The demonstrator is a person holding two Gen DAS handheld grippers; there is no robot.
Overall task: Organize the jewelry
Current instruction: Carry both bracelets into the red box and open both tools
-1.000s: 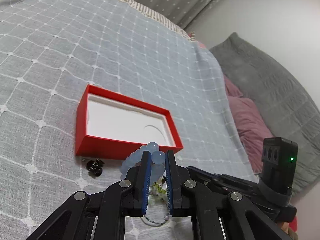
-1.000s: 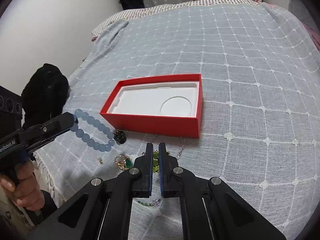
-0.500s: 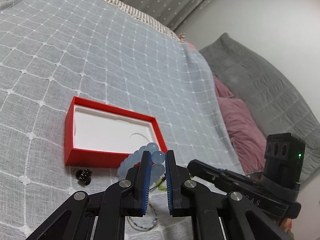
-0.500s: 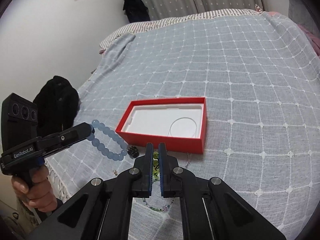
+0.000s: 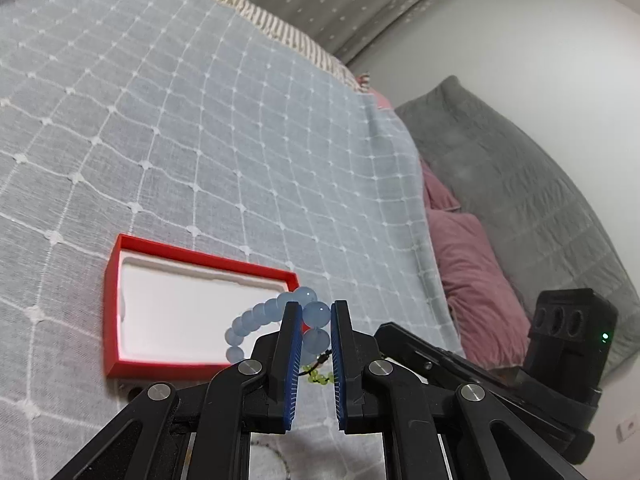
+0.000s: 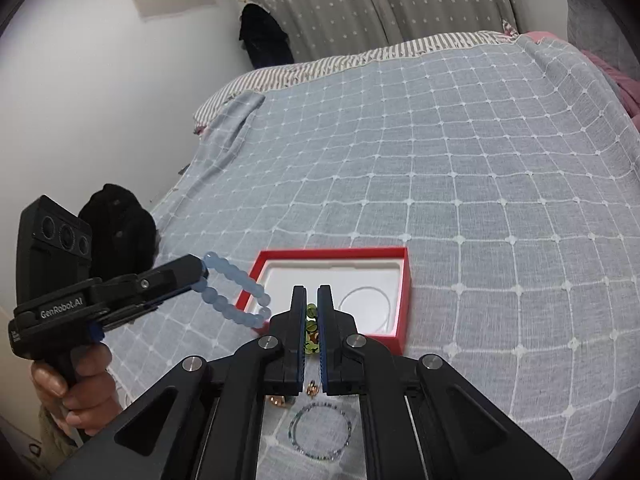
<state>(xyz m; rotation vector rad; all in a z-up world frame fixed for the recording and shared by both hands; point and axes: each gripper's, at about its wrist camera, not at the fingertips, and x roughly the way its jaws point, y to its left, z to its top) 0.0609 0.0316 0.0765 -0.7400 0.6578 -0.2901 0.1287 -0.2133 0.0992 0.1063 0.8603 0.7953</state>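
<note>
A red box [image 5: 113, 312] with a white liner lies open on the bed [image 6: 440, 160]; its rim [image 6: 332, 253] also shows in the right wrist view. My left gripper [image 5: 316, 308] is shut on a pale blue bead bracelet [image 5: 260, 313]. The bracelet [image 6: 236, 315] hangs in a loop over the box's near left corner, beyond the left gripper [image 6: 200, 270]. My right gripper [image 6: 312, 290] is shut on a string of small green beads [image 6: 311, 316], held above the bed in front of the box. The green beads [image 5: 320, 378] dangle below the right gripper [image 5: 384, 330].
A thin dark bead bracelet [image 6: 320, 430] and small gold pieces [image 6: 276, 400] lie on the cover under my right gripper. A hand [image 6: 76, 380] holds the left gripper. Pink pillows [image 5: 472, 280] and a grey quilt [image 5: 520, 200] lie at the right, and black clothing [image 6: 120, 232] sits past the left edge.
Both grippers have risen from the bed. The left one has carried the blue bracelet toward the box's corner. The green beads have gone up with the right gripper.
</note>
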